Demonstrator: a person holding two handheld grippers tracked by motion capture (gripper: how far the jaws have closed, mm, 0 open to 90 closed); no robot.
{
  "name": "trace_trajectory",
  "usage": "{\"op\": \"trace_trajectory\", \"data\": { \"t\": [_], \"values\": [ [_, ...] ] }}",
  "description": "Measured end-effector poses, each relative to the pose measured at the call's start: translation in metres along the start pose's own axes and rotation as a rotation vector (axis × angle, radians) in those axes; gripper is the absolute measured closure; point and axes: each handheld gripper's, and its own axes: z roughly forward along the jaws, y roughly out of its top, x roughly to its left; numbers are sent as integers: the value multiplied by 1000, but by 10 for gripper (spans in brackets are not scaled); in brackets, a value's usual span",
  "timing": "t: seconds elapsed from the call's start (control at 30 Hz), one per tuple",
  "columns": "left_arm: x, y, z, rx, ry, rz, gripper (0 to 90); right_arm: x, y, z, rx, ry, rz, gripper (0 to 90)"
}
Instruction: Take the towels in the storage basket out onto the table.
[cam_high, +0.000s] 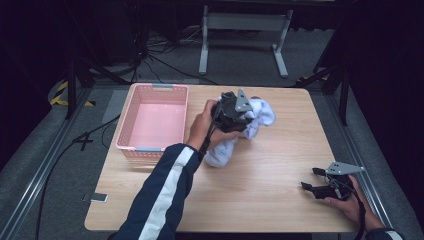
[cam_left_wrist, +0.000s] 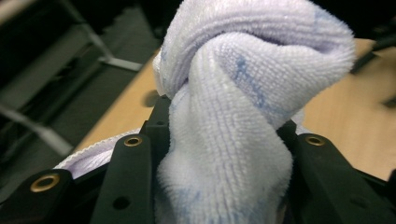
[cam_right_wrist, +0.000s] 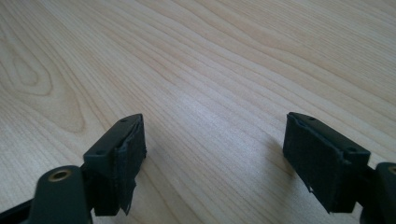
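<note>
A white terry towel with faint blue marks lies bunched near the middle of the wooden table, one end trailing toward the front. My left gripper is shut on a thick twisted fold of it. In the left gripper view the towel is squeezed between both black jaws and bulges above my left gripper. My right gripper rests low over the table's front right corner, pointing left. Its jaws stand wide apart in the right gripper view, where my right gripper has bare wood between its pads.
A pink plastic basket stands at the table's back left, nothing visible inside. A small flat grey object lies at the front left edge. Beyond the table are cables on grey carpet and a white metal frame.
</note>
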Motion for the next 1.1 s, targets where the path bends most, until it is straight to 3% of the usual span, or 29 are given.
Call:
{"op": "trace_trajectory", "data": {
  "t": [0.17,0.27,0.33,0.37,0.5,0.57,0.63,0.7,0.73,0.8,0.83,0.93,1.03,1.1],
  "values": [
    [-18,-11,35,81,-124,-21,462,0,0,0,2,2,2,210],
    [-30,-15,42,120,-150,-25,351,0,0,0,2,2,3,210],
    [-30,-13,36,108,-158,-27,284,0,0,0,2,2,3,211],
    [-29,-12,28,66,-160,-35,248,0,0,0,2,2,3,210],
    [-32,-19,4,43,-146,-1,237,0,0,0,3,2,3,210],
    [-36,-30,-5,42,-143,8,231,0,0,0,3,1,4,210],
    [-43,-44,-13,77,-99,55,225,1,0,0,3,0,8,210],
    [-46,-59,-18,85,-101,40,226,1,1,0,10,-2,10,210],
    [-50,-69,-21,91,-77,36,225,1,2,0,13,0,13,212],
    [-57,-92,-24,124,-67,27,224,1,5,0,25,-9,13,281],
    [-60,-103,-22,137,-74,11,223,2,7,1,19,8,17,287],
    [-69,-133,-11,206,-84,-4,245,3,27,0,-47,11,12,329],
    [-69,-152,5,238,-88,-47,280,3,55,2,-133,23,21,345],
    [-66,-159,13,255,-131,-56,365,3,73,7,-165,37,25,350]
  ]
}}
